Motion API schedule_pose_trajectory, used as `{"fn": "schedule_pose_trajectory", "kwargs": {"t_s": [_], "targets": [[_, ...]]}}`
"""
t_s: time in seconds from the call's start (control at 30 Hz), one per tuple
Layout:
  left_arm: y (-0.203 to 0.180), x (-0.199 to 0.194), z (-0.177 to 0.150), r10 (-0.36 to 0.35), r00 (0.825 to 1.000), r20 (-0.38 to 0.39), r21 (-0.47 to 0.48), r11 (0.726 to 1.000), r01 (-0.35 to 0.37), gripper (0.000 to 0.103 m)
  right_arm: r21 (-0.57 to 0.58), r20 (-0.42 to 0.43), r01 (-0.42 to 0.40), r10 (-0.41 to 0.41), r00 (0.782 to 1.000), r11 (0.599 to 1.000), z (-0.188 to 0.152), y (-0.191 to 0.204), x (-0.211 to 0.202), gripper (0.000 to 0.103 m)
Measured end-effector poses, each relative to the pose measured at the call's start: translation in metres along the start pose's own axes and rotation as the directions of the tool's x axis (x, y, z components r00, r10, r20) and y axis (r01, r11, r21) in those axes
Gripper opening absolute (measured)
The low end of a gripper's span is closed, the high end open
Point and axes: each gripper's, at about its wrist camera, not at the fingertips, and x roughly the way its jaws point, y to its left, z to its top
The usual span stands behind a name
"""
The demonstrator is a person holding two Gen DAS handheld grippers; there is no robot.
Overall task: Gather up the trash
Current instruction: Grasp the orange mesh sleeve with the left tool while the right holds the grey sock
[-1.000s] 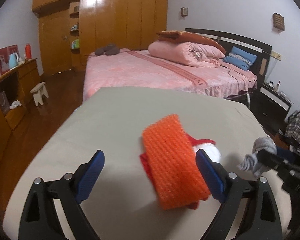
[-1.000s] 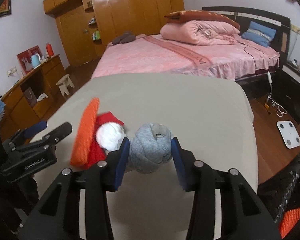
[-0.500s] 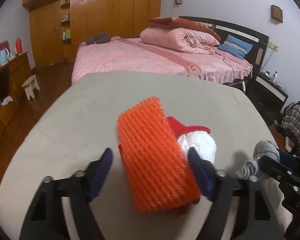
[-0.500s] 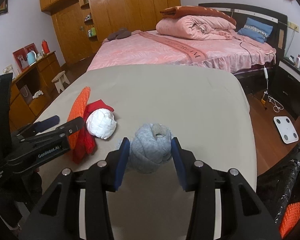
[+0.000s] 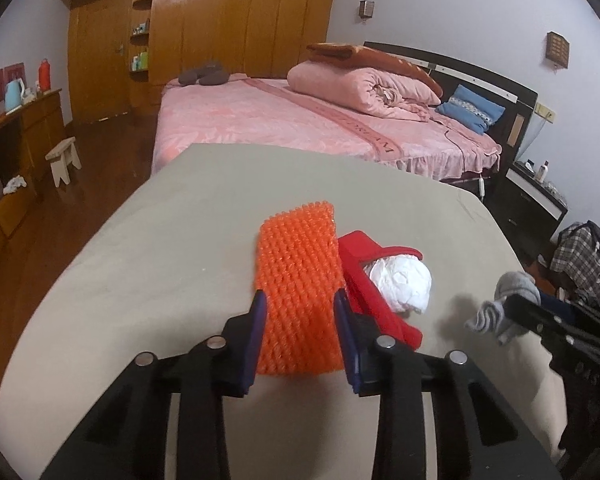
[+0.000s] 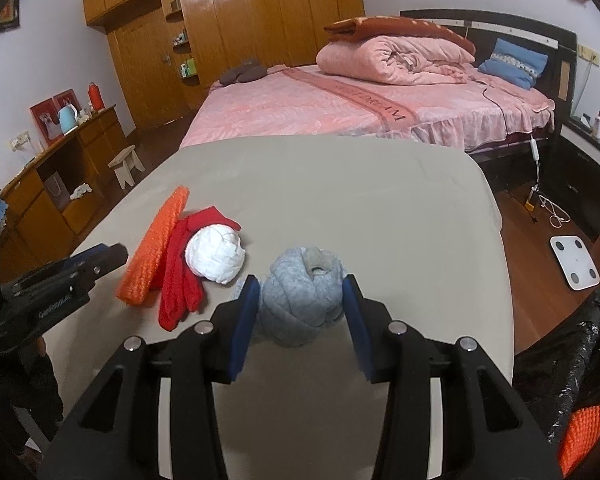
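An orange foam net [image 5: 296, 280] lies on the beige table [image 5: 180, 240], partly over a red glove [image 5: 364, 264] that holds a crumpled white paper ball [image 5: 400, 280]. My left gripper [image 5: 300, 332] is shut on the near end of the orange net. My right gripper [image 6: 300, 312] is shut on a rolled grey sock [image 6: 304, 292] and holds it over the table, right of the pile. The right wrist view shows the net [image 6: 152, 256], the glove [image 6: 180, 280] and the paper ball [image 6: 216, 256] to the left.
A black trash bag [image 6: 572, 368] with an orange net inside hangs at the table's right edge. A pink bed [image 5: 300, 120] stands beyond the table. A wooden dresser [image 6: 60, 184] and small stool [image 6: 126, 164] are at the left. A white scale [image 6: 576, 260] lies on the floor.
My left gripper has moved forward over the orange net and closed on its near end. My right gripper has drawn the grey sock back and right, away from the pile.
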Motion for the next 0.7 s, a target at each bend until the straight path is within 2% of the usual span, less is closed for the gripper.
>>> {"fn": "schedule_pose_trajectory", "kwargs": {"t_s": [0.13, 0.33, 0.4, 0.47, 0.57, 0.7], "targets": [[-0.001, -0.006, -0.003, 0.000, 1.000, -0.001, 0.001, 1.000, 0.000, 0.025, -0.004, 0.007, -0.004, 0.004, 1.000, 1.000, 0.001, 0.002, -0.006, 0.042], [-0.005, 0.001, -0.010, 0.013, 0.999, -0.037, 0.012, 1.000, -0.013, 0.024, -0.005, -0.007, -0.003, 0.003, 1.000, 1.000, -0.002, 0.004, -0.006, 0.042], [-0.004, 0.004, -0.010, 0.015, 0.999, -0.043, 0.009, 1.000, -0.014, 0.029, -0.006, -0.015, -0.001, 0.001, 1.000, 1.000, -0.004, 0.005, -0.005, 0.042], [-0.004, 0.005, -0.009, 0.029, 0.999, -0.033, 0.006, 1.000, -0.029, 0.047, -0.007, -0.021, 0.001, -0.001, 1.000, 1.000, -0.005, 0.005, -0.005, 0.042], [-0.002, 0.009, -0.005, 0.031, 0.999, -0.024, 0.004, 1.000, -0.031, 0.060, -0.006, -0.023, 0.004, -0.005, 1.000, 1.000, -0.006, 0.004, -0.003, 0.042], [-0.001, 0.022, -0.002, 0.044, 0.998, -0.036, 0.005, 0.999, -0.044, 0.062, -0.008, -0.025, 0.006, -0.007, 1.000, 1.000, -0.005, 0.004, 0.000, 0.042]]}}
